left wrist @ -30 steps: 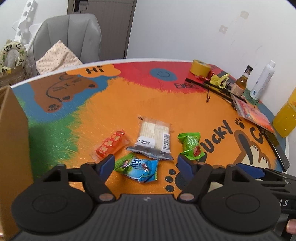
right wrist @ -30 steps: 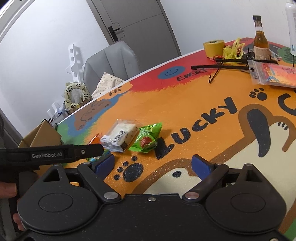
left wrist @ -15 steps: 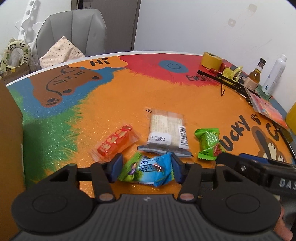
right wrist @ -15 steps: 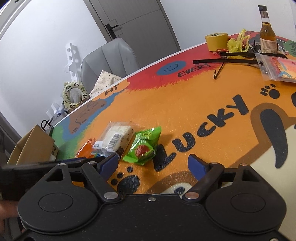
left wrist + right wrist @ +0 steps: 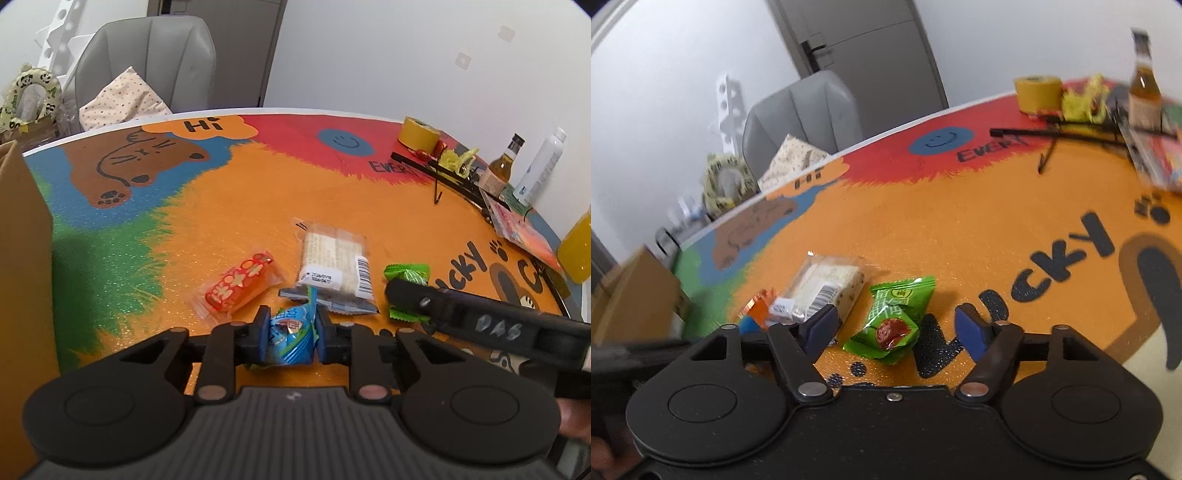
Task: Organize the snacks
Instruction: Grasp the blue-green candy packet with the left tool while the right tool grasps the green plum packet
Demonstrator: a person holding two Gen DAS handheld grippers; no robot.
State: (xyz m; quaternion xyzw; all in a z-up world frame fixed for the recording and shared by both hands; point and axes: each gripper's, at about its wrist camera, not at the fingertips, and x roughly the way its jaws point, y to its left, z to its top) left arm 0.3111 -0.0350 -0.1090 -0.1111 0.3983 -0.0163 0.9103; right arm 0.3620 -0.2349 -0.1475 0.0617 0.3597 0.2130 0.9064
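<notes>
My L gripper (image 5: 289, 334) is closing, pads pinching the blue snack pack (image 5: 291, 332), crumpled, long axis unclear, at the near table (image 5: 258, 192) edge. My R gripper (image 5: 894, 328) is closing, spread around the green snack pack (image 5: 895, 321); pads not touching, long axis running away from me, leaning right.

Orange drink bottle (image 5: 576, 251) cut off.

You worked at a round table (image 5: 229, 206) with a bright cartoon top; behind it stood a grey chair (image 5: 147, 62) with a spotted cushion (image 5: 122, 99) on it; a grey door (image 5: 864, 44) was set in plain white walls (image 5: 406, 55).
</notes>
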